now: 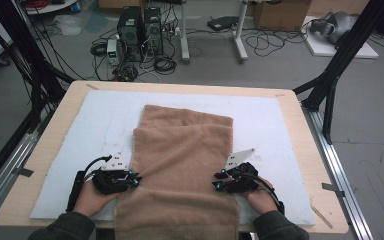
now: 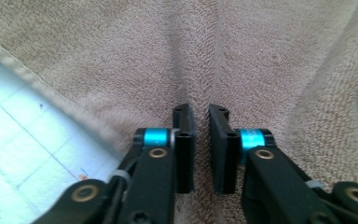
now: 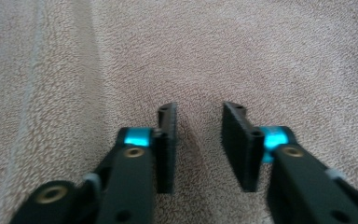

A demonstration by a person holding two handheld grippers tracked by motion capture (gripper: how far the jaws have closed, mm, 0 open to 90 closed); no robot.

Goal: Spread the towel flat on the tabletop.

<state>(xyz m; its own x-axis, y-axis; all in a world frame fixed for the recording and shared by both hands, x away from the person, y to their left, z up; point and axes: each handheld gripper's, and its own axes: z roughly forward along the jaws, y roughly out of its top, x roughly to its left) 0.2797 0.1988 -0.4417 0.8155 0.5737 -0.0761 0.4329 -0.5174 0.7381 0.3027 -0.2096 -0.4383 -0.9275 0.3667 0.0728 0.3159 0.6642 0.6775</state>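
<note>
A tan towel (image 1: 185,145) lies folded lengthwise on a white mat (image 1: 100,120), its near end hanging over the table's front edge. My left gripper (image 1: 136,180) sits at the towel's left edge. In the left gripper view its jaws (image 2: 201,109) stand almost together, pinching a raised crease of towel (image 2: 121,60) that runs away from them. My right gripper (image 1: 216,181) rests at the towel's right edge. In the right gripper view its jaws (image 3: 199,107) stand apart over flat towel (image 3: 214,46), with nothing gripped between them.
The wooden table (image 1: 45,155) carries the mat. Black frame posts (image 1: 330,85) stand at both sides. On the floor beyond the table are computer towers (image 1: 140,32), loose cables and a desk leg (image 1: 240,35).
</note>
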